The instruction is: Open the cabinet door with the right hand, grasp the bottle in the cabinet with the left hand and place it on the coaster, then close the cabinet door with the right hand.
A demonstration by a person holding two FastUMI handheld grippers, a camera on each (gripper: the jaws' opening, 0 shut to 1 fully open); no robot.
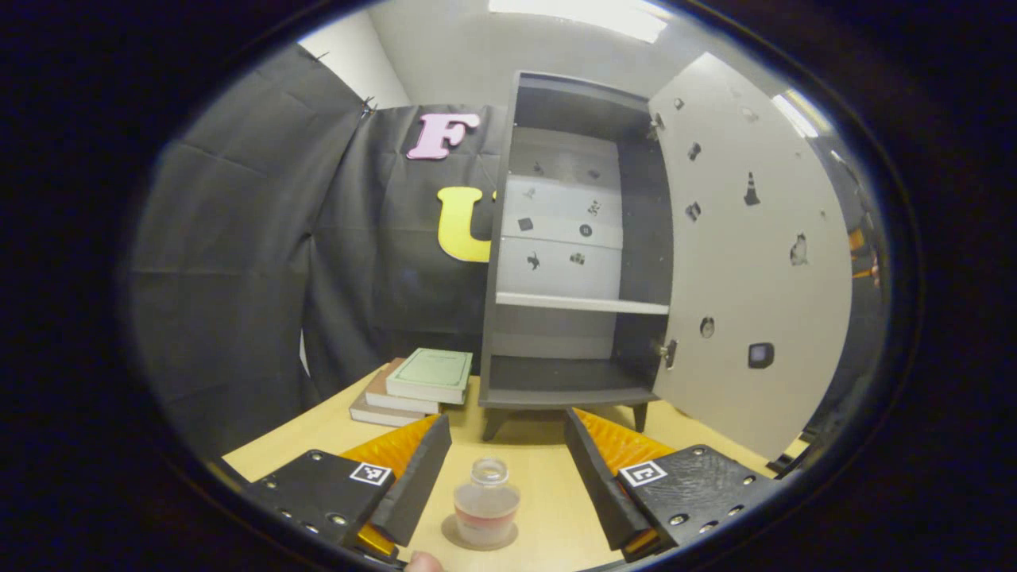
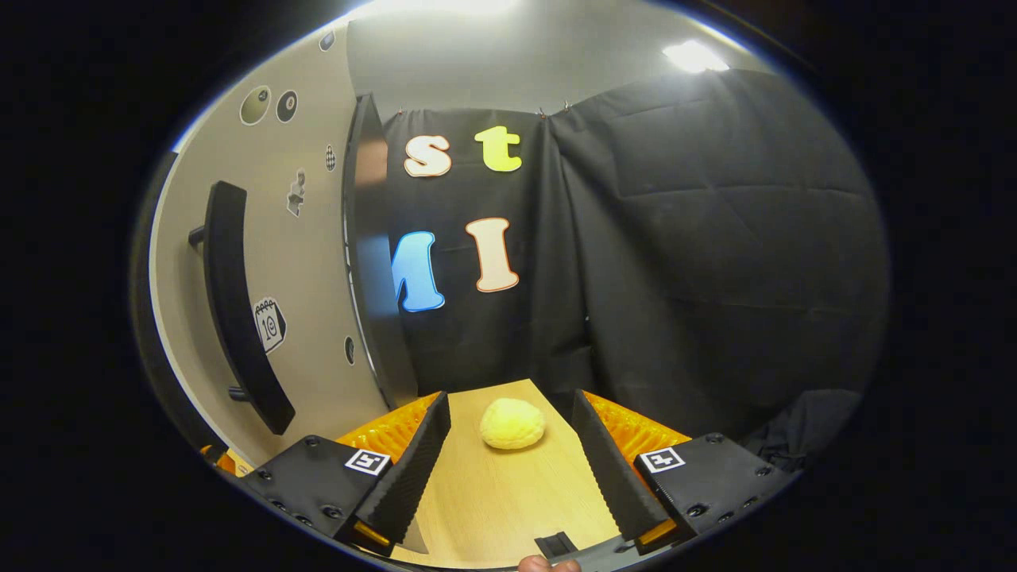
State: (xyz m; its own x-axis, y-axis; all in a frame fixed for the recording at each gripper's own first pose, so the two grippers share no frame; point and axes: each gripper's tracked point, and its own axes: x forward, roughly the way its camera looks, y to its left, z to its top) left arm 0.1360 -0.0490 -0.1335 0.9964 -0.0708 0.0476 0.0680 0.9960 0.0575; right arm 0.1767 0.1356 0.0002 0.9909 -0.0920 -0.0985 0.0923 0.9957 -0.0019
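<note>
In front of the cabinet, one bottle sits on the one round coaster on the table, right between the left gripper's two fingers, which are spread wide and not touching it. To the cabinet's left there's a stack of three books, and its single door hangs wide open. On the door's handle side, the right gripper is spread wide too, holding nothing, with one yellow lumpy ball on the table just past its tips.
</note>
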